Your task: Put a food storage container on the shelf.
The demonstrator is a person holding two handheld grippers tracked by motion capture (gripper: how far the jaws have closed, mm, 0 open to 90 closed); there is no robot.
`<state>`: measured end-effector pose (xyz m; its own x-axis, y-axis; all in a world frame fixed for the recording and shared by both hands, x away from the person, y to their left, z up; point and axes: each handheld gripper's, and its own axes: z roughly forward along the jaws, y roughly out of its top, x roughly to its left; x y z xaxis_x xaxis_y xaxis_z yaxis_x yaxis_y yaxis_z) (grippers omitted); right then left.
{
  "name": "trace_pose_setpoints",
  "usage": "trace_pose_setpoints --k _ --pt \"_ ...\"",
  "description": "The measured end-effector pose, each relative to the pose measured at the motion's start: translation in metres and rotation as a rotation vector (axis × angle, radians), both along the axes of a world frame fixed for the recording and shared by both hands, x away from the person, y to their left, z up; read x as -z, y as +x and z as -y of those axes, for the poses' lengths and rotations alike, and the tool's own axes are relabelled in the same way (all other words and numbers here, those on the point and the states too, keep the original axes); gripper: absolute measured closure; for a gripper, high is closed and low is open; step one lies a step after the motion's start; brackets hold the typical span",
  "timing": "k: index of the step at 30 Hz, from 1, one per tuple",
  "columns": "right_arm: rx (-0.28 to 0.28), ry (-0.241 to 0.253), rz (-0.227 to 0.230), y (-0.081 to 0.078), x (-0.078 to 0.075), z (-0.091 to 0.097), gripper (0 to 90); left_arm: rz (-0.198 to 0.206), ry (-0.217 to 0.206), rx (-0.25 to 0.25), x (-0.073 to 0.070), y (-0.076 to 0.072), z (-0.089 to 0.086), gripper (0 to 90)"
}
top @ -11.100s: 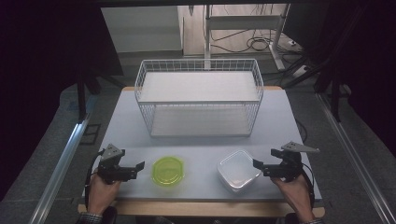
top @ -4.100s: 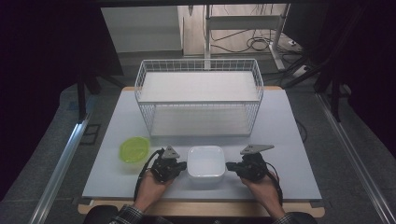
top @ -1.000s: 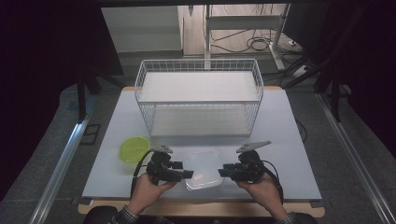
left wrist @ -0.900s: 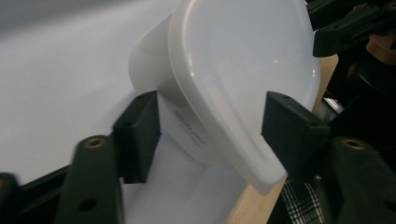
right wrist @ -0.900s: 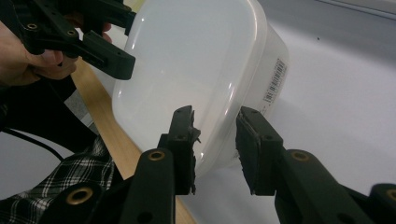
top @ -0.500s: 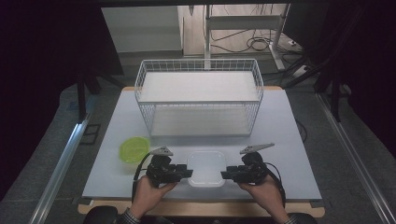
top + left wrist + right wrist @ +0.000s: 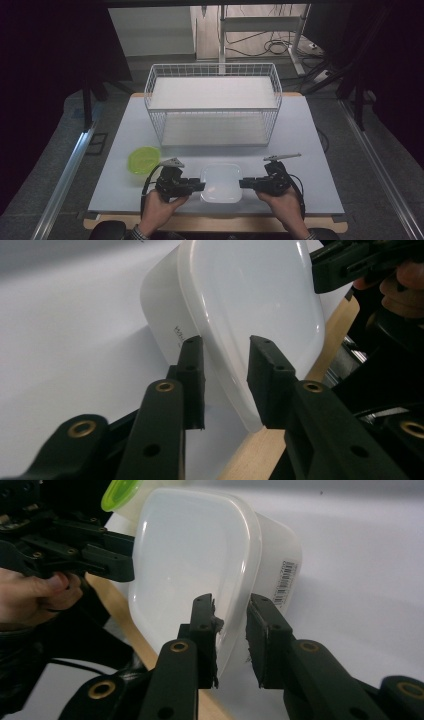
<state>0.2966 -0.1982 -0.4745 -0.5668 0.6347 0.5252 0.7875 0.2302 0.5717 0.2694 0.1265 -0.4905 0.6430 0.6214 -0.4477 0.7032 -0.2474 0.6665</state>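
Observation:
A white lidded container (image 7: 221, 182) sits near the table's front edge, between my two grippers. My left gripper (image 7: 201, 186) reaches in from its left side. In the left gripper view, the left gripper (image 7: 226, 342) has its jaws straddling the container (image 7: 250, 295) at the lid's rim; they have just been closing and press on the rim. My right gripper (image 7: 242, 183) comes in from the right side. In the right gripper view, the right gripper (image 7: 231, 600) has also just been closing, and it pinches the rim of the container (image 7: 190, 555).
A green bowl (image 7: 144, 159) lies left of the container, close to my left hand. A white wire basket (image 7: 212, 125) stands at the back middle of the table (image 7: 320, 150). The wooden front edge runs just below both hands.
Both hands stay at the container's two sides. The container, which looked tilted a second ago, now lies level between the grippers.

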Motion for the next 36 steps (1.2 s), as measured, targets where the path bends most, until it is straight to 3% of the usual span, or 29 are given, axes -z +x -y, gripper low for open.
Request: trace_pose_setpoints --k 1,2,3,4,6,8,11,13,18,21,27,31,36 --pt "0.007 -0.028 0.042 -0.002 -0.003 -0.004 78.1 0.007 0.004 -0.009 -0.001 -0.001 -0.001 74.8" --pt "0.007 -0.028 0.042 -0.002 -0.003 -0.004 78.1 0.020 0.011 -0.020 -0.003 -0.001 -0.001 74.8" --pt "0.011 -0.042 0.068 -0.003 -0.006 -0.005 79.1 0.057 0.047 -0.032 -0.004 -0.003 -0.001 79.3" --pt "-0.005 -0.076 0.116 -0.004 -0.007 -0.009 79.2 0.047 0.039 -0.043 -0.003 -0.002 -0.001 79.9" --pt "0.007 -0.099 0.152 -0.004 -0.009 -0.013 79.2 0.030 0.015 -0.050 -0.001 0.000 -0.004 79.9" --pt "0.013 -0.091 0.165 -0.002 -0.008 -0.014 79.2 0.029 0.000 -0.064 0.001 0.001 -0.005 80.0" --pt "0.028 -0.096 0.196 -0.002 -0.007 -0.017 79.2 0.058 0.017 -0.080 0.000 0.001 -0.003 80.0" --pt "0.034 -0.085 0.212 -0.002 -0.008 -0.016 79.2 0.064 -0.004 -0.084 -0.002 0.001 -0.004 80.0" --pt "0.046 -0.055 0.233 -0.001 -0.013 -0.015 79.2 0.111 -0.023 -0.108 -0.009 0.002 -0.006 80.0" --pt "0.045 -0.058 0.241 0.000 -0.015 -0.017 79.1 0.138 -0.014 -0.115 -0.015 0.004 -0.006 80.0" --pt "0.047 -0.055 0.281 0.005 -0.028 -0.016 79.0 0.192 -0.005 -0.118 -0.032 0.010 -0.005 80.0" --pt "0.050 -0.044 0.328 0.012 -0.045 -0.020 79.0 0.241 0.002 -0.135 -0.050 0.016 -0.008 79.9" --pt "0.048 -0.042 0.361 0.016 -0.059 -0.023 79.0 0.270 -0.006 -0.143 -0.063 0.019 -0.011 79.9"
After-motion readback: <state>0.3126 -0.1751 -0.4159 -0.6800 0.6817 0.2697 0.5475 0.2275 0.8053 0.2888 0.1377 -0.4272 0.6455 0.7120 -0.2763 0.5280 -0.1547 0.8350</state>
